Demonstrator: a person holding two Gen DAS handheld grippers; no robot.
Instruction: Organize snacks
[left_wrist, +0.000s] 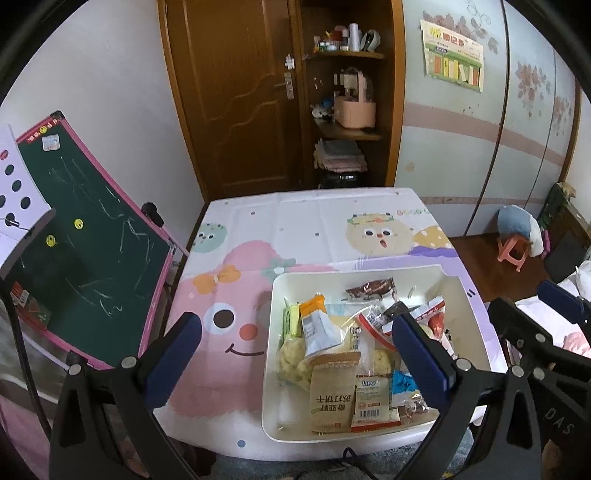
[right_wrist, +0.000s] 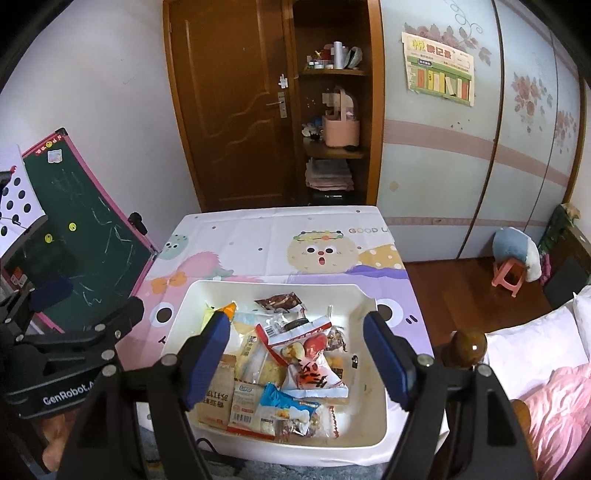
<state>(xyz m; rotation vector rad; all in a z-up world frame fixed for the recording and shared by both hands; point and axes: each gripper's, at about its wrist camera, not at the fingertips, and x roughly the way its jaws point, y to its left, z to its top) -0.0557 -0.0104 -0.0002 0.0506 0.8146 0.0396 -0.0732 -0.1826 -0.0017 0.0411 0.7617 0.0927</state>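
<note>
A white bin (left_wrist: 273, 369) (right_wrist: 373, 417) sits on the table's near right part and holds several snack packets: a tan cracker pack (left_wrist: 332, 395), an orange-topped pouch (left_wrist: 314, 325), a brown pack (left_wrist: 371, 288) (right_wrist: 279, 302), a red-and-white pack (right_wrist: 310, 363) and a blue pack (right_wrist: 284, 404). My left gripper (left_wrist: 301, 356) is open and empty, above the bin's left side. My right gripper (right_wrist: 299, 363) is open and empty, above the bin's middle; it also shows in the left wrist view (left_wrist: 532, 310).
The table wears a cartoon cloth (left_wrist: 314, 229) (right_wrist: 280, 236). A green chalkboard easel (left_wrist: 85, 240) (right_wrist: 81, 236) stands at its left. A wooden door and shelves (left_wrist: 343, 110) are behind. A bed (right_wrist: 546, 365) and a pink stool (right_wrist: 508, 277) are at the right.
</note>
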